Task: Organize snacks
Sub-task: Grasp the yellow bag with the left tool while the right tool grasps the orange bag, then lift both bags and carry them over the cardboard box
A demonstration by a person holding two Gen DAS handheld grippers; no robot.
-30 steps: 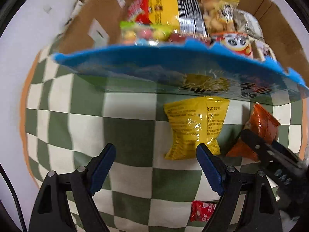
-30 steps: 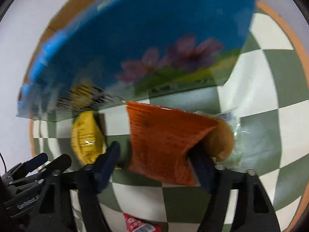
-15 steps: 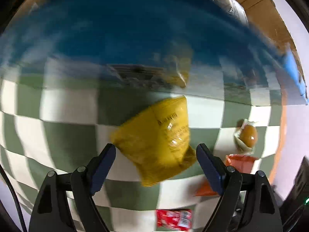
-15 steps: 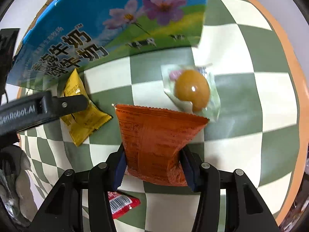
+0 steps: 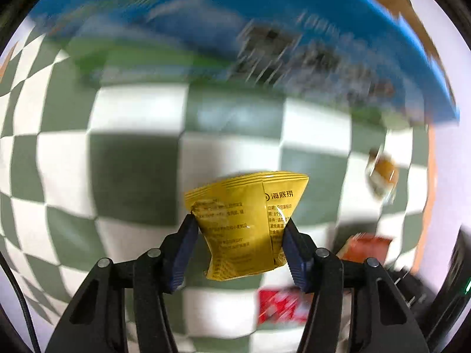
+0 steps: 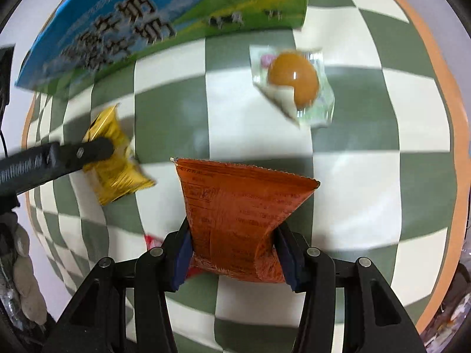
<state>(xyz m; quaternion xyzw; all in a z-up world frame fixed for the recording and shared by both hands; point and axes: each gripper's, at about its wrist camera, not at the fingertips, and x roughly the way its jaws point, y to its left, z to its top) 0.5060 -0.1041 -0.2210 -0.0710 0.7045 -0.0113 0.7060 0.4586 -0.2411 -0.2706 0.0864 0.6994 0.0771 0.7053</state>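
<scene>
My left gripper is shut on a yellow snack packet and holds it above the green-and-white checked cloth. The same packet and the left gripper's finger show at the left of the right wrist view. My right gripper is shut on an orange snack packet, which also shows blurred in the left wrist view. The blue box with flower print stands at the far side; it also shows in the left wrist view.
A clear-wrapped orange sweet lies on the cloth to the far right, also in the left wrist view. A small red packet lies near the front, partly hidden behind the right gripper. The cloth's orange edge runs along the right.
My left gripper has closed on the yellow packet and lifted it off the cloth. My right gripper still holds the orange packet and has drawn back from the box.
</scene>
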